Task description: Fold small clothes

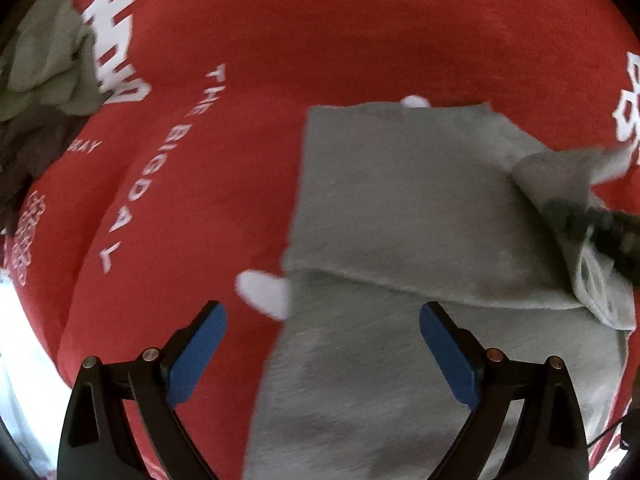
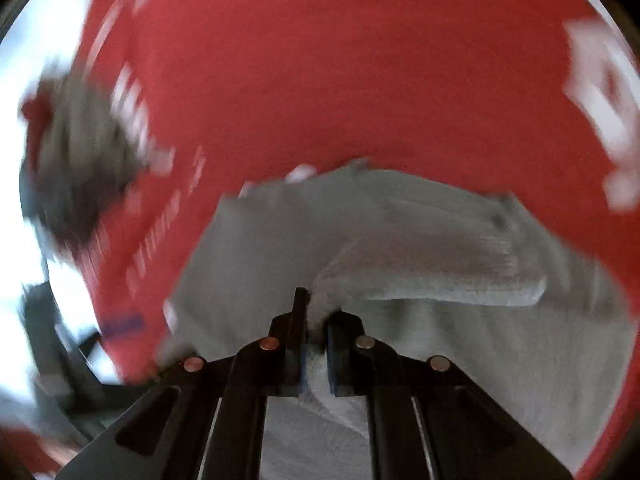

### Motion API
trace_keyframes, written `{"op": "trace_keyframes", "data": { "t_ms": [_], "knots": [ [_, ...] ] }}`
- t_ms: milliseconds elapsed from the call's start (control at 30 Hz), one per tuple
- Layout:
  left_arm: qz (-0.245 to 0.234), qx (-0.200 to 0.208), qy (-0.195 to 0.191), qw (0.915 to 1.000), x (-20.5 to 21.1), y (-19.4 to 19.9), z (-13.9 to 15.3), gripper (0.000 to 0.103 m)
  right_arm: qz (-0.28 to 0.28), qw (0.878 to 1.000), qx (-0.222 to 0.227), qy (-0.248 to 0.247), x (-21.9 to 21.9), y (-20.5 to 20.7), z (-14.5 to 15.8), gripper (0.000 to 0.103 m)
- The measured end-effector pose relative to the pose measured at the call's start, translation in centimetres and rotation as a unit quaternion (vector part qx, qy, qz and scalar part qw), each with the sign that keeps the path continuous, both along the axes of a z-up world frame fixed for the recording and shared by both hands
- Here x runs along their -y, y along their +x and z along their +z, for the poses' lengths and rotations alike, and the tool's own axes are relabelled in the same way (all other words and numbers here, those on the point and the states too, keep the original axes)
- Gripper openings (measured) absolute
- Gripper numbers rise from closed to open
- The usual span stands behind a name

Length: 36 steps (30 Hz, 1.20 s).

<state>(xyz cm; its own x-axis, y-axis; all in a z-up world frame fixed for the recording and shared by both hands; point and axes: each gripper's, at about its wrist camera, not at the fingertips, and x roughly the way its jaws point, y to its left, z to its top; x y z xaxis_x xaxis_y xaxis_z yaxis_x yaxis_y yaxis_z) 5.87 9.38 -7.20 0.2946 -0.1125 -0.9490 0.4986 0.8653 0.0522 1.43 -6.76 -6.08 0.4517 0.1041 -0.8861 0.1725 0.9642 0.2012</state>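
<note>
Grey garment (image 1: 400,208), soft knit with a fuzzy nap, lying flat on red cloth (image 1: 320,40) printed with white letters and symbols. Roughly rectangular, straight left edge, one layer folded over another with a crease line crossing its middle; long axis running from near edge toward far edge in left wrist view. Right corner lifted and bunched into a crumpled peak, pinched there by right gripper (image 1: 596,220), seen as a dark blurred shape coming in from the right. In right wrist view, right gripper (image 2: 316,320) with black fingers nearly together, a ridge of grey fabric squeezed between them; picture heavily smeared. Left gripper (image 1: 322,320) hovering above near left part of garment, blue pads (image 1: 200,352) spread wide, nothing between them; one pad over red cloth, other over grey fabric. Heap of other clothes (image 1: 44,76), olive and darker brown, crumpled at far left, well apart from garment. White printed blobs (image 1: 264,292) on cloth partly covered by garment edges. Bright white surface (image 2: 24,60) beyond cloth at left.
</note>
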Motion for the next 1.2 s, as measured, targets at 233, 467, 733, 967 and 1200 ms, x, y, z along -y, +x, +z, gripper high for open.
{"op": "trace_keyframes", "data": {
  "t_ms": [233,467,733,967,1200],
  "knots": [
    [0.037,-0.004,0.006,0.9993,-2.4,1.1,0.0,0.098,0.139,0.975,-0.051,-0.165,-7.7,-0.5,-3.3,0.034],
    [0.008,0.005,-0.024,0.9997,0.2,0.6,2.3,0.098,-0.011,0.999,-0.043,-0.011,-1.4,-5.2,-0.4,0.044],
    [-0.052,-0.038,-0.045,0.9969,8.5,-0.1,-0.6,0.098,-0.367,0.902,-0.029,0.225,11.3,-21.9,-3.1,0.044],
    [-0.069,-0.03,-0.012,0.9971,9.7,-1.6,-2.5,0.099,-0.465,0.826,0.029,0.318,14.5,-26.7,-5.8,0.044],
    [-0.061,-0.065,-0.011,0.9959,9.8,-0.7,-3.3,0.103,-0.467,0.83,0.017,0.303,15.0,-26.2,-5.9,0.011]
  ]
}}
